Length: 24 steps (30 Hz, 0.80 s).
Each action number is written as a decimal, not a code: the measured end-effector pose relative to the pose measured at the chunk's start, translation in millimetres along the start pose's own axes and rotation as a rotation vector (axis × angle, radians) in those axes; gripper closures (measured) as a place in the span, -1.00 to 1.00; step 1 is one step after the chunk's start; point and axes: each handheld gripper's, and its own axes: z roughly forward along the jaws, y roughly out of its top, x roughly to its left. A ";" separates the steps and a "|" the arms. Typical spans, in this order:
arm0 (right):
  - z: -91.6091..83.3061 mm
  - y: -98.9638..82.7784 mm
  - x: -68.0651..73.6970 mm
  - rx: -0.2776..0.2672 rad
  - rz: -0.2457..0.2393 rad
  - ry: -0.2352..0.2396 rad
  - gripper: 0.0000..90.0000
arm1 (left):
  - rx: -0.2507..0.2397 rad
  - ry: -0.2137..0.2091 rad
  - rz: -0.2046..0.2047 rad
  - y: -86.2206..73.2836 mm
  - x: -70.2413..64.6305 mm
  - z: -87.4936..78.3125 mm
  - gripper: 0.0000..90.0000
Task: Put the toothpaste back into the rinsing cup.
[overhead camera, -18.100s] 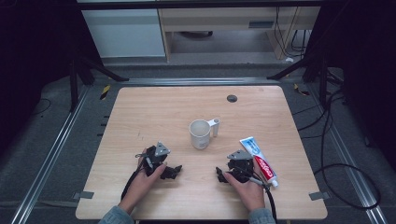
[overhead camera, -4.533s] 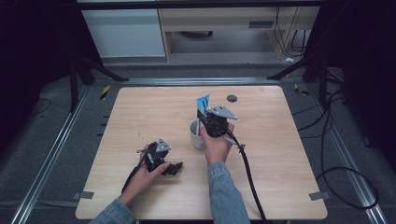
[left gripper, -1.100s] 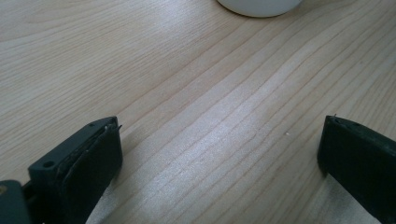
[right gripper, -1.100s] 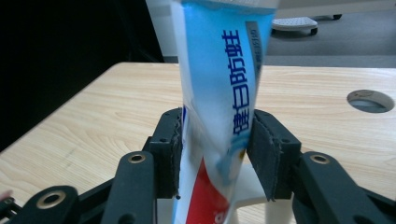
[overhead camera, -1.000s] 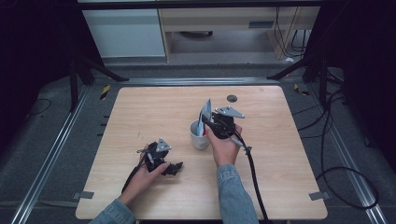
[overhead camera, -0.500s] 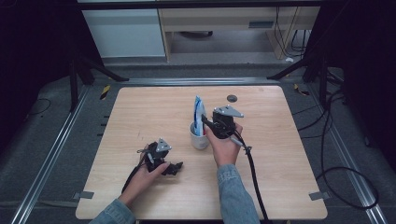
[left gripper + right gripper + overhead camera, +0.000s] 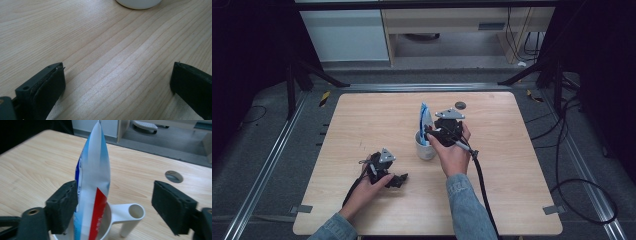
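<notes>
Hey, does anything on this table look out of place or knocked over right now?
Nothing spilled or toppled. The toothpaste tube stands on end in the white cup, its crimped end up. The right claw is open around it; one jaw is against the tube.

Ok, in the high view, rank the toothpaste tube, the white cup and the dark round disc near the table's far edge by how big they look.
1. Toothpaste tube, tallest as it stands in the cup.
2. White cup, close behind; the right gripper hides part of it, so this ranking is unsure.
3. Dark round disc, clearly smallest.
</notes>
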 end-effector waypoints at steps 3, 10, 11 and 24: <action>-1.4 3.8 0.6 0.015 -0.033 -0.007 -0.66 | 0.000 -0.001 0.001 0.1 0.1 0.1 -1.00; -10.8 12.1 0.2 -0.006 -0.085 0.008 -0.79 | -0.001 -0.001 0.001 0.1 0.0 0.1 -1.00; -12.1 12.7 -0.5 -0.008 -0.085 0.008 -0.79 | 0.000 -0.001 0.001 0.1 0.0 0.1 -1.00; -30.6 15.7 -11.8 0.036 -0.130 0.010 -0.87 | -0.001 0.000 -0.001 -0.2 -0.4 0.0 -1.00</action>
